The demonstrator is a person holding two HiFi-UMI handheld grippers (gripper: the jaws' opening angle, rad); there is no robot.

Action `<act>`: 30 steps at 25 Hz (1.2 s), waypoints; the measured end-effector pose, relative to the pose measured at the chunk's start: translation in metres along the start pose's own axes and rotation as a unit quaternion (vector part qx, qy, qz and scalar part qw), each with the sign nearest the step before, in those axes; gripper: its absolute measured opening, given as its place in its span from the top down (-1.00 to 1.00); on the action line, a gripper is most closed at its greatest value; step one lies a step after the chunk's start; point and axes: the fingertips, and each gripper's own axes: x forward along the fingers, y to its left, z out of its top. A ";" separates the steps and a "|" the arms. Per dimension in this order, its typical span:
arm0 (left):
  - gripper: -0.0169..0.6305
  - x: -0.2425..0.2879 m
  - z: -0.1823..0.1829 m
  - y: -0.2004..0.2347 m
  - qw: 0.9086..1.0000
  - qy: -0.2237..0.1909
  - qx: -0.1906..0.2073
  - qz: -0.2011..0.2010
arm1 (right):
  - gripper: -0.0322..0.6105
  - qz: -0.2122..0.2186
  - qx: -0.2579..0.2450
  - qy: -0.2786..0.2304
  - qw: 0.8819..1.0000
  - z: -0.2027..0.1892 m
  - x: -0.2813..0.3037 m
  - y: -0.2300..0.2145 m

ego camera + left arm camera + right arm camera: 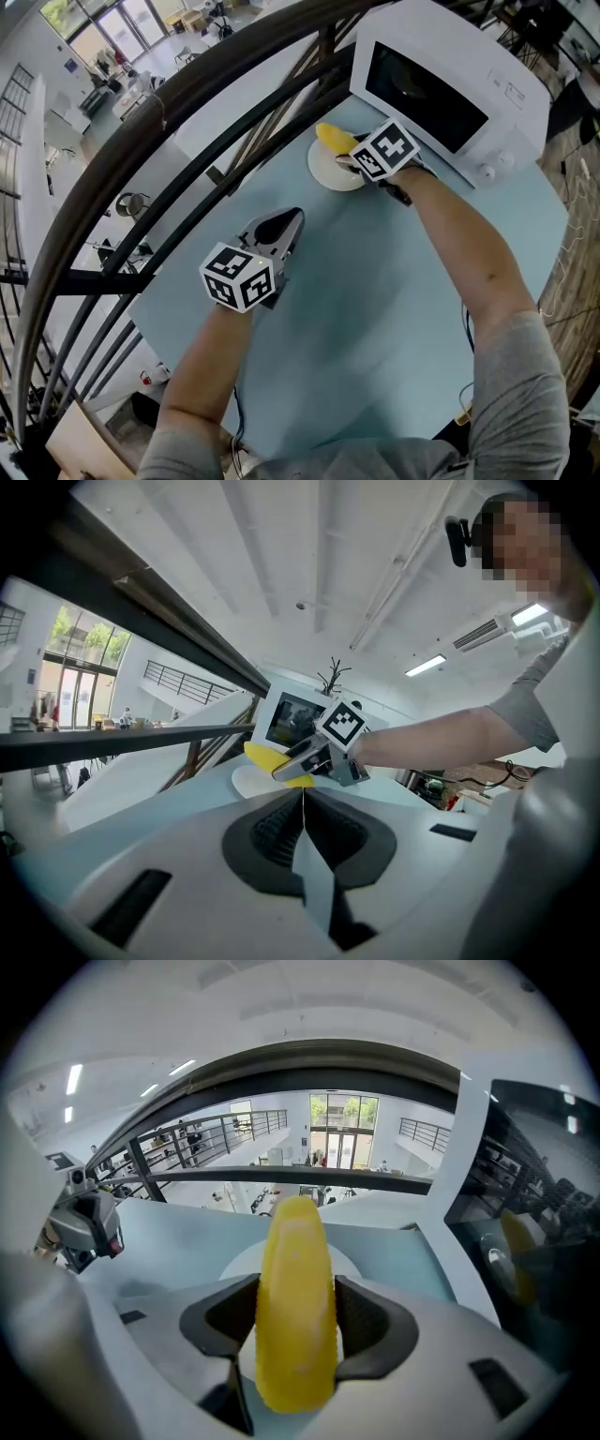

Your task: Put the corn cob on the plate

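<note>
Because the plate waits at the far edge of the pale blue table (375,309), just beside the front of the white microwave (441,84), the right arm reaches out to that edge with its load. The round white plate (323,176) is bare, and the yellow corn cob (295,1260) hangs over its middle; whether it touches yet I cannot tell. The right gripper (296,1330) is clamped on the cob: its dark pads (370,1321) press the two sides of the thick end, the tapered tip jutting out beyond them. The left gripper (286,223), jaws together on nothing, hovers near the table's left edge, probably just keeping clear
</note>
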 end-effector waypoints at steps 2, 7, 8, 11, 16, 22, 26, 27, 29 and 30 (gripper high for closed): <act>0.88 0.000 -0.001 0.000 1.000 0.000 0.000 0.000 | 0.10 -0.005 -0.005 0.005 1.000 -0.002 0.005 0.000; 0.88 0.000 -0.001 -0.001 1.000 0.000 0.002 -0.002 | 0.10 -0.019 0.003 -0.006 1.000 -0.006 0.015 -0.001; 0.88 0.000 -0.001 -0.001 1.000 -0.001 0.002 -0.002 | 0.10 -0.019 0.003 -0.011 1.000 -0.005 0.015 0.001; 0.88 -0.002 -0.001 -0.001 1.000 -0.004 0.000 -0.003 | 0.10 -0.017 -0.012 -0.014 1.000 -0.004 0.017 0.007; 0.88 -0.003 0.002 -0.002 1.000 -0.007 0.001 -0.004 | 0.10 -0.020 -0.019 -0.016 0.999 -0.004 0.017 0.009; 0.88 -0.005 0.001 -0.005 1.000 -0.003 0.010 -0.004 | 0.08 -0.029 -0.028 -0.029 0.999 -0.007 0.018 0.008; 0.88 -0.011 0.002 -0.003 1.000 -0.004 0.008 -0.001 | 0.02 -0.037 -0.043 -0.010 0.998 -0.017 0.023 0.009; 0.88 -0.012 0.003 -0.003 1.000 -0.005 0.007 -0.001 | 0.01 -0.041 -0.048 -0.009 0.998 -0.019 0.023 0.010; 0.88 -0.015 0.004 -0.003 1.000 -0.005 0.009 0.000 | -0.04 -0.046 -0.053 -0.015 0.997 -0.018 0.021 0.010; 0.88 -0.017 0.005 -0.004 1.000 -0.005 0.010 0.000 | -0.04 -0.048 -0.054 -0.020 0.997 -0.016 0.019 0.010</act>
